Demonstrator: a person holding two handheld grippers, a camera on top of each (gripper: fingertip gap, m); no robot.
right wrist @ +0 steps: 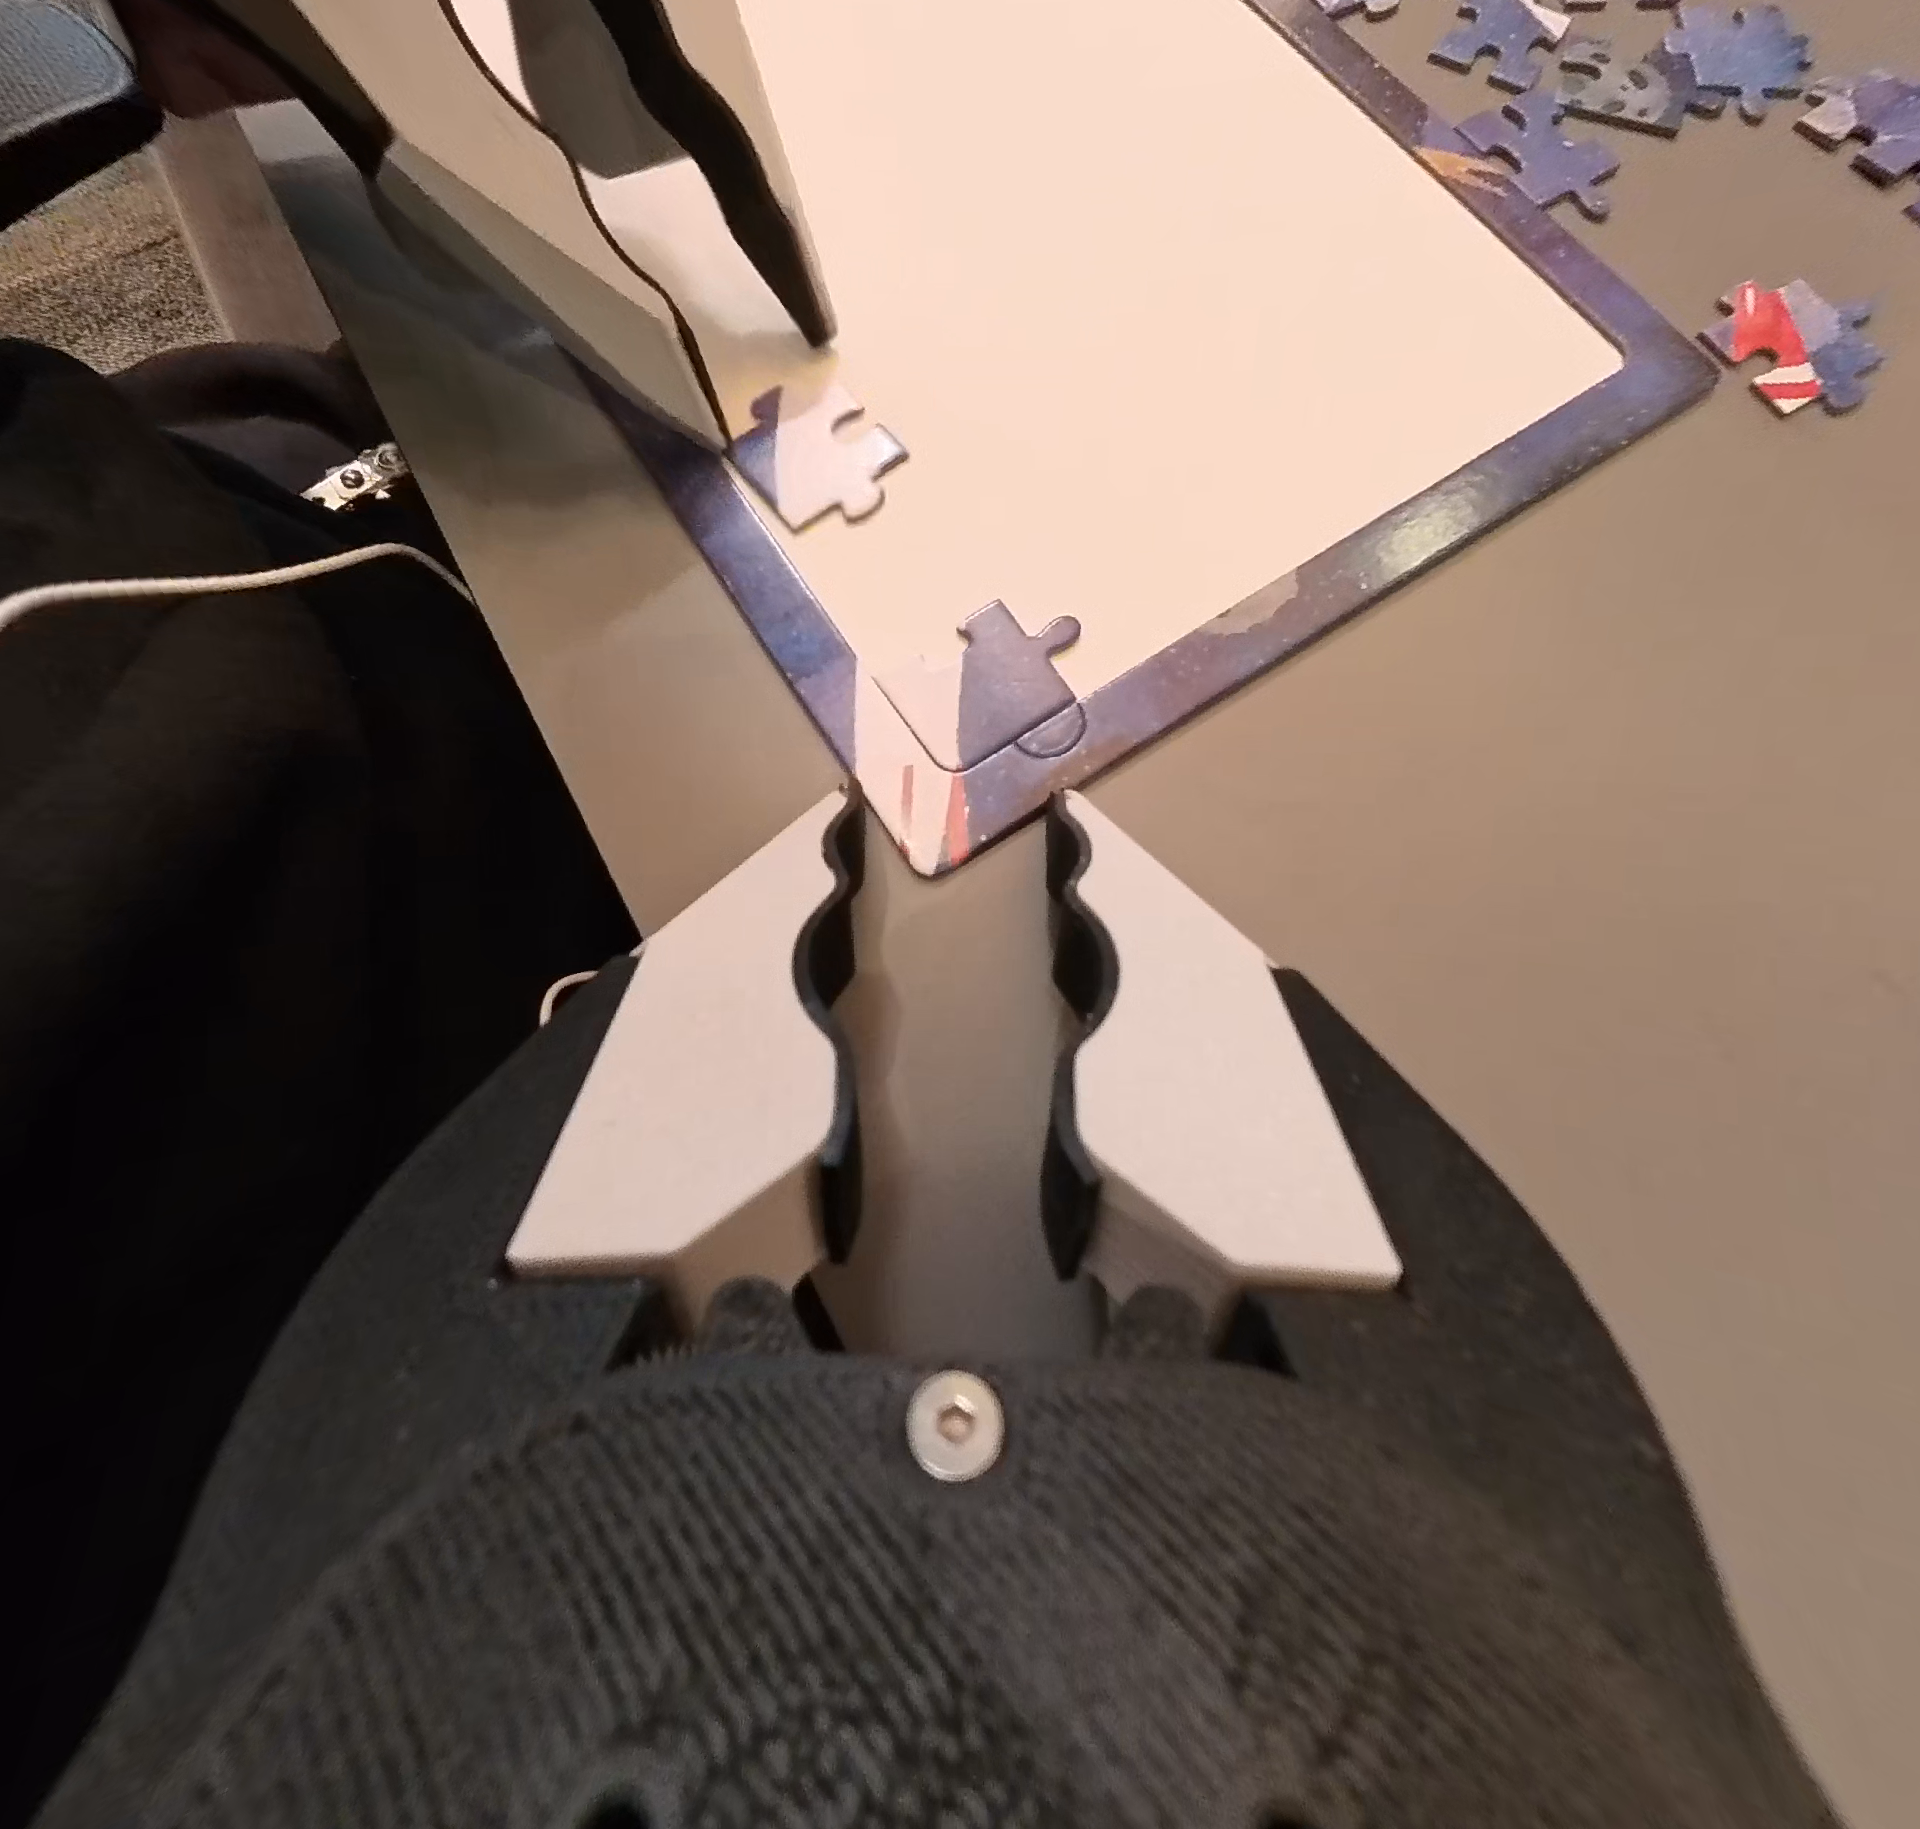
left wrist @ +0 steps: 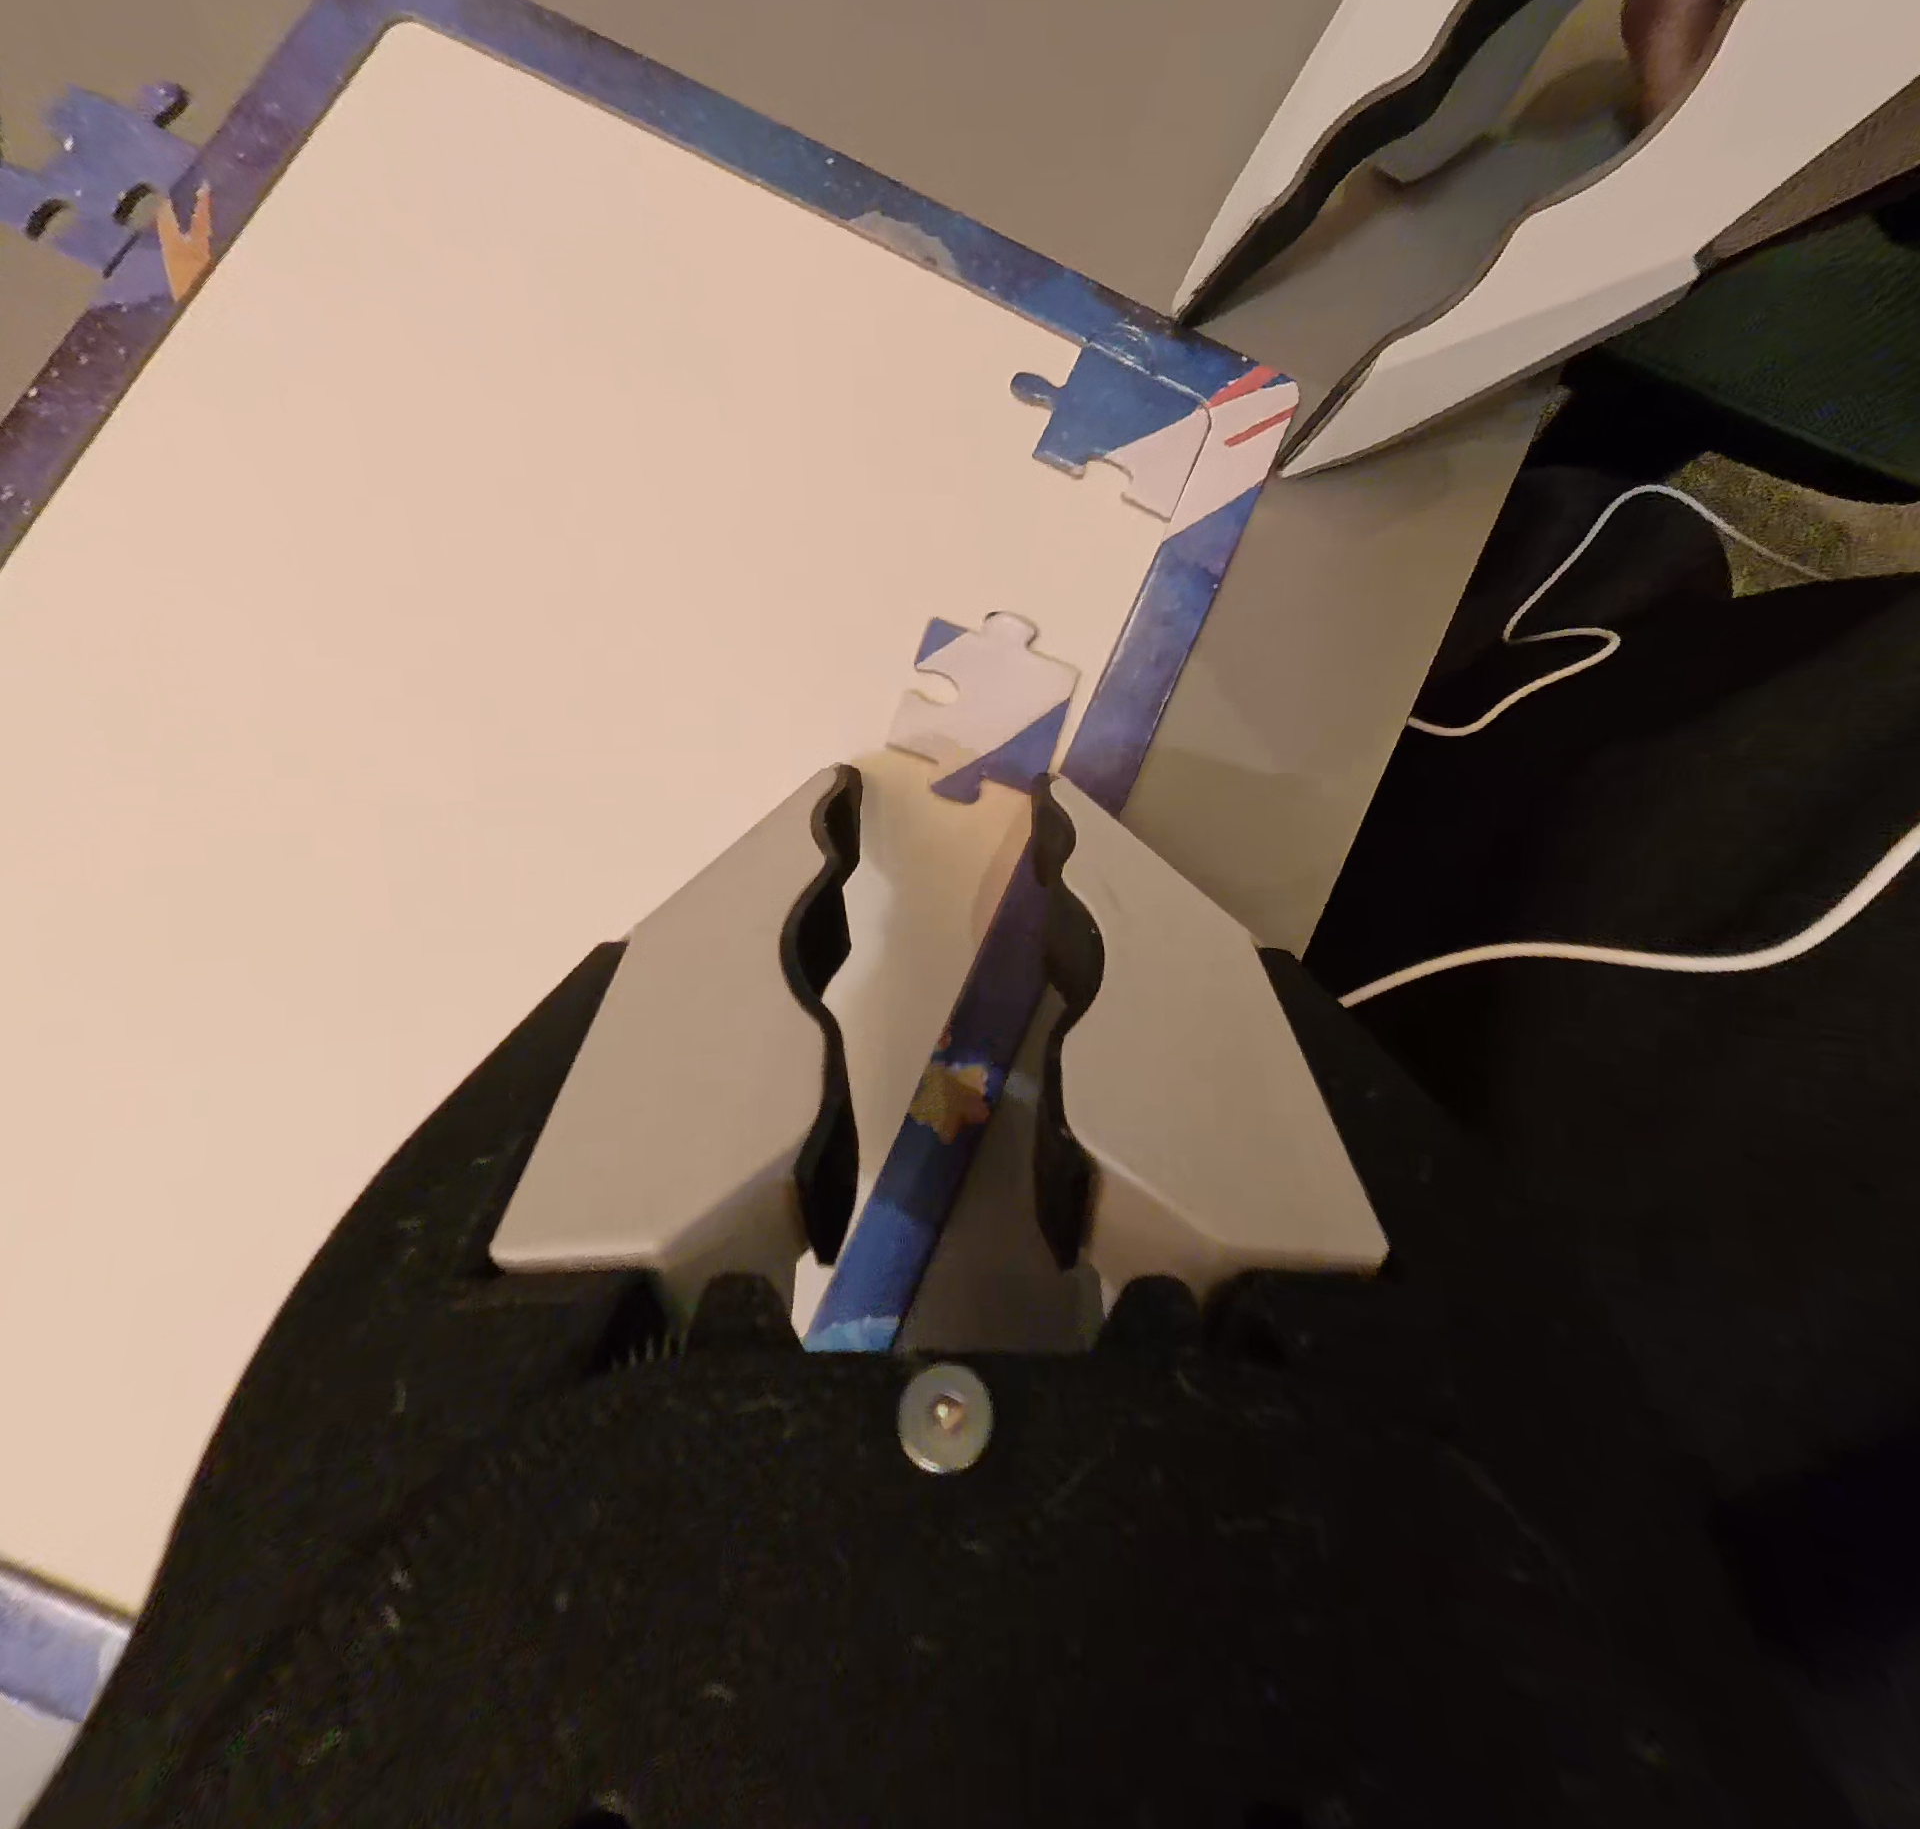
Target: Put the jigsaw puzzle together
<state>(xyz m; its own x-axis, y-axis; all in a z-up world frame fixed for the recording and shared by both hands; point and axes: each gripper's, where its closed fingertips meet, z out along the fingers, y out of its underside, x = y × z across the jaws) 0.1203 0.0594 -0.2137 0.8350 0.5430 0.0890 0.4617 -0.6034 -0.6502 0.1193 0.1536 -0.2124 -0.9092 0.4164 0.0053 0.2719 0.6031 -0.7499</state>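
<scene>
The puzzle frame (left wrist: pixel 727 106) has a dark blue border around a blank white bed and lies on the grey table. A blue and white corner piece (left wrist: pixel 1117 429) sits in its near corner. A second piece (left wrist: pixel 982 699) lies against the border a little way along. My left gripper (left wrist: pixel 945 777) is open and empty, its tips low right behind that second piece. My right gripper (right wrist: pixel 954 803) is open and empty, its tips on either side of the frame's corner (right wrist: pixel 935 834). The corner piece (right wrist: pixel 997 688), the second piece (right wrist: pixel 821 465) and the left gripper (right wrist: pixel 769 387) also show in the right wrist view.
Several loose blue pieces (right wrist: pixel 1558 34) lie on the table beyond the frame's far side, with a red and blue piece (right wrist: pixel 1797 345) near its right corner. The table edge (left wrist: pixel 1382 719) runs close beside the frame. A white cable (left wrist: pixel 1558 626) and dark clothing lie below it. Tip to tip, the grippers are about 10 centimeters apart.
</scene>
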